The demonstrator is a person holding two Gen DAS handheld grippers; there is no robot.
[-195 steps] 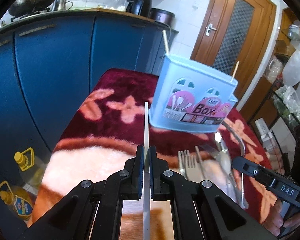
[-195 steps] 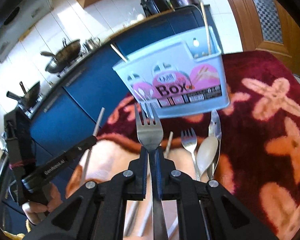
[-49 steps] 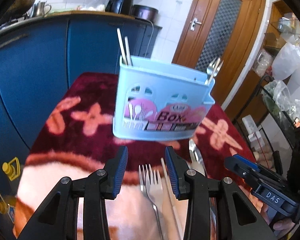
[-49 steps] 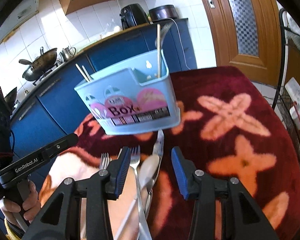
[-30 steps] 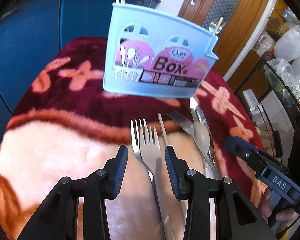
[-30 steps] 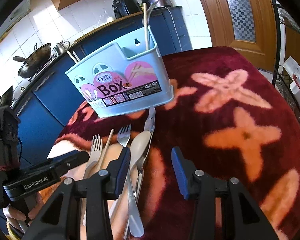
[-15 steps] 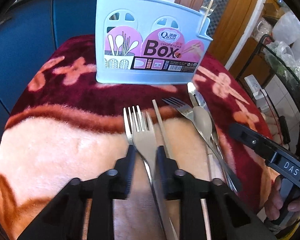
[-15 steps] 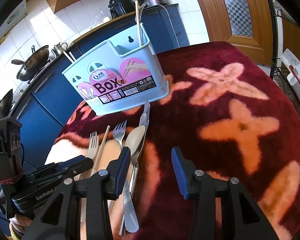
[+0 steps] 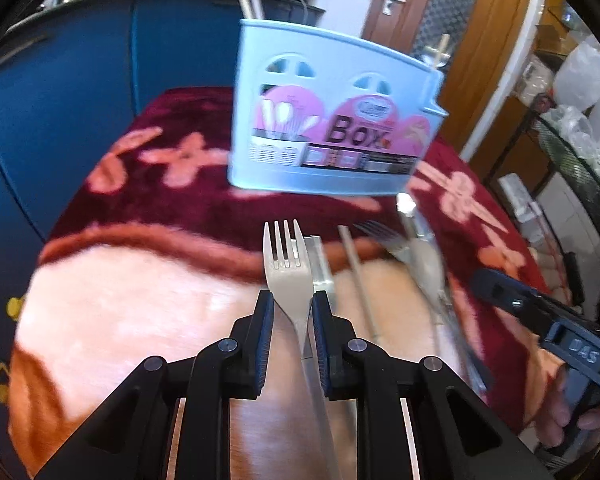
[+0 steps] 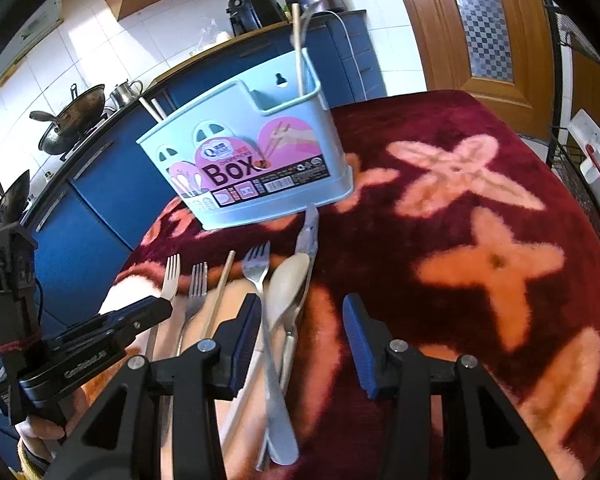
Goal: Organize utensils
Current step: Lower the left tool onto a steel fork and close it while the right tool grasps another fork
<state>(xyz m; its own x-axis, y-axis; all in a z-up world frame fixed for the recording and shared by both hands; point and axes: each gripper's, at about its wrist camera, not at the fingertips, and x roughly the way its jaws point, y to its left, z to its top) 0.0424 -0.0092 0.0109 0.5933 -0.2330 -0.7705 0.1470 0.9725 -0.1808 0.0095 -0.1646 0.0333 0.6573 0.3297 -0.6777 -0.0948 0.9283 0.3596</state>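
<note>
A light blue utensil box [image 9: 332,120] stands on the red blanket, with chopsticks and a utensil handle sticking out of it; it also shows in the right wrist view [image 10: 252,164]. My left gripper [image 9: 292,312] is shut on a silver fork [image 9: 286,268] and holds it just above the blanket, tines toward the box. In the right wrist view that fork [image 10: 170,276] shows lifted beside a second fork [image 10: 196,284]. My right gripper [image 10: 300,328] is open and empty above a spoon [image 10: 288,288], a third fork [image 10: 256,268], a knife [image 10: 308,228] and a chopstick [image 10: 220,288].
Blue kitchen cabinets [image 9: 60,80] stand behind the table, with woks [image 10: 72,116] and appliances on the counter. A wooden door [image 10: 480,24] is at the back right. A wire rack [image 9: 572,168] stands to the right of the table.
My left gripper has closed on the fork and lifted it off the blanket. My right gripper has stayed open and dropped a little closer to the spoon.
</note>
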